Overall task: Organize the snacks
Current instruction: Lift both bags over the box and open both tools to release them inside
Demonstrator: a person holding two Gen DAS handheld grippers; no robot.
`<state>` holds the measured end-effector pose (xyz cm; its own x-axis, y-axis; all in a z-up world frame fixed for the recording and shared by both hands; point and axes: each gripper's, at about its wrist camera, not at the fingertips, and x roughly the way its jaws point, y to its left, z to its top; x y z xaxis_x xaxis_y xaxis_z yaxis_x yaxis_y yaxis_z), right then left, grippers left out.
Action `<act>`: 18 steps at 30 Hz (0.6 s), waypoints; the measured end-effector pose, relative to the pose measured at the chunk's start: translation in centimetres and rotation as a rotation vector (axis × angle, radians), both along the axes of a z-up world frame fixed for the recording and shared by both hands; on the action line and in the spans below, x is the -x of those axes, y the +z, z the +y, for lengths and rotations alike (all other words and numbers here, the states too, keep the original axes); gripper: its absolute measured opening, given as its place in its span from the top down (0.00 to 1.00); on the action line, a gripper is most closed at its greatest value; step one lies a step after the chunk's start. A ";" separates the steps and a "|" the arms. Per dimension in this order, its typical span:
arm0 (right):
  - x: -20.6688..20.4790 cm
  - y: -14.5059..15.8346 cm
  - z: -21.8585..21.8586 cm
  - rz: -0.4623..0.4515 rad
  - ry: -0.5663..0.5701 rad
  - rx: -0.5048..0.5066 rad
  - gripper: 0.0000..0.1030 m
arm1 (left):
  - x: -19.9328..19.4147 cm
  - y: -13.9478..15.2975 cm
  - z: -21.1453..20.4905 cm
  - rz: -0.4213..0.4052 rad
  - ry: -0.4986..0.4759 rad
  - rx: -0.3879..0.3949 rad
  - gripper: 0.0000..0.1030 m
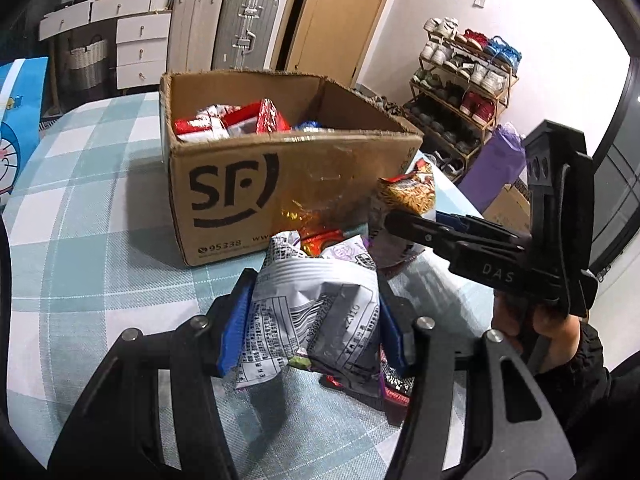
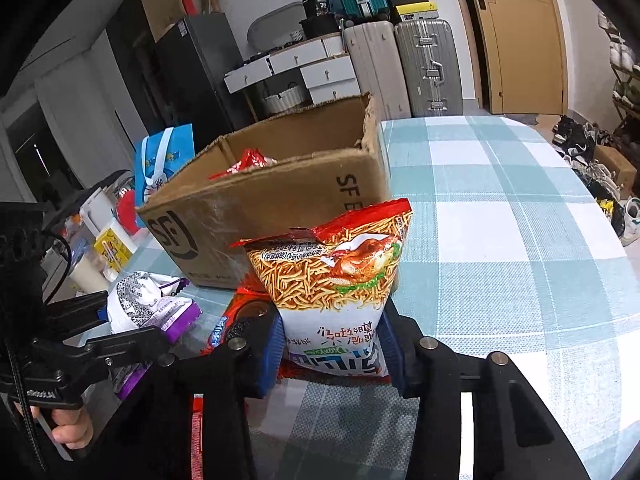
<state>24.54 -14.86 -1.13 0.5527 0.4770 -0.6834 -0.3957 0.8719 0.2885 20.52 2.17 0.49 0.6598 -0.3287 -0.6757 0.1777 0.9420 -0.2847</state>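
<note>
An open SF cardboard box [image 1: 280, 184] stands on the checked tablecloth with red snack packs [image 1: 240, 120] inside; it also shows in the right wrist view [image 2: 280, 200]. My left gripper [image 1: 312, 320] is shut on a white and purple snack bag [image 1: 316, 308], held just above the table in front of the box. My right gripper [image 2: 332, 352] is shut on a noodle-snack bag [image 2: 336, 280] with a red top, held upright near the box's corner. That bag [image 1: 412, 192] and the right gripper [image 1: 404, 220] show in the left wrist view. More snack packs [image 2: 236, 320] lie below.
The table [image 2: 500, 200] has a teal and white checked cloth. A blue cartoon bag [image 1: 16, 128] sits at the table's left. Suitcases [image 1: 244, 28], white drawers [image 1: 140, 44], a wooden door [image 1: 336, 12] and a shoe rack [image 1: 464, 88] stand behind.
</note>
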 end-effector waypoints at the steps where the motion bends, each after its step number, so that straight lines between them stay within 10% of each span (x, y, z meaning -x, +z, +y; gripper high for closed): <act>1: 0.1 0.2 -0.1 -0.006 -0.002 -0.005 0.58 | 0.1 0.2 0.3 -0.005 0.008 -0.002 0.49; 18: 2.3 4.8 -0.5 -0.101 0.017 -0.058 0.58 | 2.4 3.5 1.7 -0.101 0.107 -0.007 0.49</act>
